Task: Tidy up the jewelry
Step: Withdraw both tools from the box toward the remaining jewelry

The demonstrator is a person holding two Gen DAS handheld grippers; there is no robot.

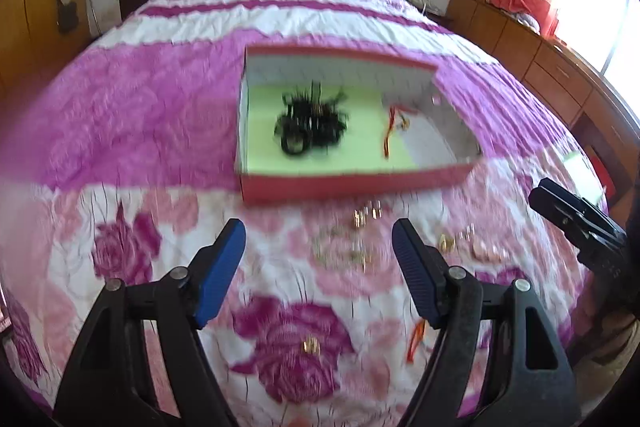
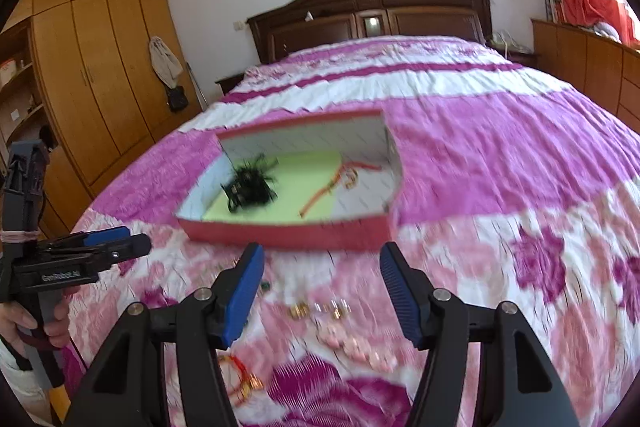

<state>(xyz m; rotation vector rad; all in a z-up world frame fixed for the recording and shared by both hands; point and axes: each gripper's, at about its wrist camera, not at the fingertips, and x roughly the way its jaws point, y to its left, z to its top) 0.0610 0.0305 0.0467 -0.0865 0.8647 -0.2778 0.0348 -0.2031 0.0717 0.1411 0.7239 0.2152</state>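
A red box (image 1: pixel 352 183) with a green floor lies on the bed; it also shows in the right wrist view (image 2: pixel 288 233). Inside are a black tangle of jewelry (image 1: pixel 310 125) (image 2: pixel 250 189) and a red cord piece (image 1: pixel 394 127) (image 2: pixel 340 179). Small gold pieces (image 1: pixel 366 217) (image 2: pixel 320 309), a pink bead string (image 2: pixel 360 347) and a red cord with gold charm (image 2: pixel 244 379) (image 1: pixel 416 341) lie loose on the quilt. My left gripper (image 1: pixel 319 247) is open and empty above the gold pieces. My right gripper (image 2: pixel 322 271) is open and empty, short of the box.
The pink floral quilt (image 1: pixel 160 107) covers the bed. A dark headboard (image 2: pixel 372 15) is at the far end. Wooden wardrobes (image 2: pixel 92 67) stand left, low cabinets (image 1: pixel 532 55) right. The other gripper shows at each view's edge (image 1: pixel 576 223) (image 2: pixel 80 251).
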